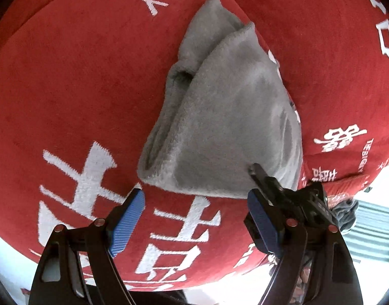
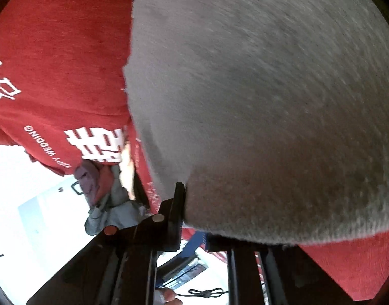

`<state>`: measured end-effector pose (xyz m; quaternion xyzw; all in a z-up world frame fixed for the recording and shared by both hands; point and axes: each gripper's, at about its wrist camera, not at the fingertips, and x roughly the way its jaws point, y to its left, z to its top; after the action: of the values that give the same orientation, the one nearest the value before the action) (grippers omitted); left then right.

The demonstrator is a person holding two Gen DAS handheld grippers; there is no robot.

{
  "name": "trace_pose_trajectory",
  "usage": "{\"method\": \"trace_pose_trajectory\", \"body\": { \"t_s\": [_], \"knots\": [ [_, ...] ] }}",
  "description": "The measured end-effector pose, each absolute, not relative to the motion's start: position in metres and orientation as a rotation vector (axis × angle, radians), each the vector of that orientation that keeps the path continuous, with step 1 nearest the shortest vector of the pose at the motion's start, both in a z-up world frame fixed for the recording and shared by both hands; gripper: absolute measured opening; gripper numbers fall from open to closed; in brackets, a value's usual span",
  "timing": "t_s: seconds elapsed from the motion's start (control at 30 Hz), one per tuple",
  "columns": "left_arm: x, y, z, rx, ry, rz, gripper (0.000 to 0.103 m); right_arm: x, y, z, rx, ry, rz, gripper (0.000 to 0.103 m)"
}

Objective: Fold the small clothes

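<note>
The left claw (image 1: 194, 213) hangs wide apart, empty, the folded grey garment (image 1: 219, 117) lying just ahead on the red cloth (image 1: 67, 89). The right claw (image 2: 194, 231) is clenched on the garment's near edge.

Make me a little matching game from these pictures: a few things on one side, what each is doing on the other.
1. grey fleece garment
2. red blanket
3. left gripper
4. right gripper

A. open, holding nothing
B. lies folded
C. spread beneath, white lettering
D. shut on the grey edge

Pairs: 1-B, 2-C, 3-A, 4-D
</note>
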<state>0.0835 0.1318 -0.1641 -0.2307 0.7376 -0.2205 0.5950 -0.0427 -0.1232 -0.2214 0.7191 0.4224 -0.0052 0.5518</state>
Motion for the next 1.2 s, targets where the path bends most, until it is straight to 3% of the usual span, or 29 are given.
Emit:
{"method": "trace_pose_trajectory", "body": {
  "t_s": [0.43, 0.7, 0.77, 0.8, 0.87, 1.07, 1.1, 1.13, 1.2],
  "knots": [
    [0.097, 0.106, -0.179, -0.759, 1.641, -0.443, 0.084, -0.032, -0.129, -0.199, 1.663, 0.967, 0.057, 0.013],
    [0.113, 0.104, -0.169, -0.667, 1.54, -0.338, 0.081, -0.035, -0.12, -0.202, 1.626, 1.015, 0.083, 0.013],
    [0.118, 0.1, -0.163, -0.583, 1.512, -0.323, 0.058, -0.035, -0.118, -0.201, 1.606, 1.04, 0.095, 0.013],
    [0.12, 0.098, -0.161, -0.535, 1.505, -0.317, 0.052, -0.034, -0.118, -0.2, 1.59, 1.057, 0.103, 0.013],
    [0.125, 0.091, -0.156, -0.432, 1.482, -0.319, 0.022, -0.033, -0.118, -0.195, 1.542, 1.105, 0.123, 0.013],
    [0.117, 0.062, -0.135, -0.047, 1.345, -0.402, 0.014, -0.028, -0.142, -0.159, 1.295, 1.245, 0.131, 0.017],
    [0.111, 0.051, -0.129, 0.05, 1.299, -0.428, 0.014, -0.022, -0.15, -0.148, 1.231, 1.257, 0.129, 0.024],
    [0.106, 0.046, -0.125, 0.108, 1.267, -0.445, 0.014, -0.015, -0.155, -0.142, 1.188, 1.265, 0.126, 0.049],
    [0.096, 0.034, -0.117, 0.233, 1.187, -0.494, 0.014, 0.01, -0.167, -0.128, 1.098, 1.291, 0.135, 0.081]
  ]
}}
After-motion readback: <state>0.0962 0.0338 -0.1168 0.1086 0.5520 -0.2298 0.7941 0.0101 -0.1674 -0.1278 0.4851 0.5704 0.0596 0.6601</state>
